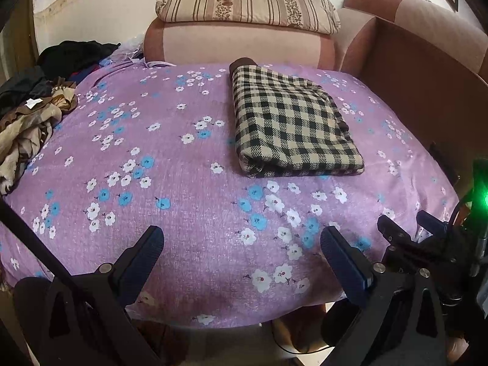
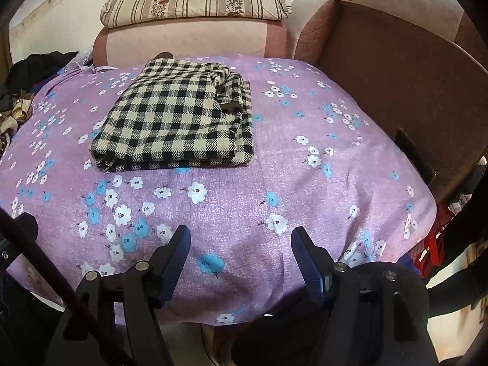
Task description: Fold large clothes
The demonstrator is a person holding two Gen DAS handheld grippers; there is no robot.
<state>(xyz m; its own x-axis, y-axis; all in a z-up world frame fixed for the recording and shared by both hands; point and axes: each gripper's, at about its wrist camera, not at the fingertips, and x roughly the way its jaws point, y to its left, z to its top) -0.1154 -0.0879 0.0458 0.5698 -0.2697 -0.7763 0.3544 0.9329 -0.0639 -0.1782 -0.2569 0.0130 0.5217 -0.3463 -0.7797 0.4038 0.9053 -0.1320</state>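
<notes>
Checked garment folded on bedspread, well beyond both tongs, spread wide, empty

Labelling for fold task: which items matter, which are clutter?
Job: checked garment, folded on the floral sheet; left gripper and right gripper, both open.
Clutter: clothes pile, striped pillow, sofa.
</notes>
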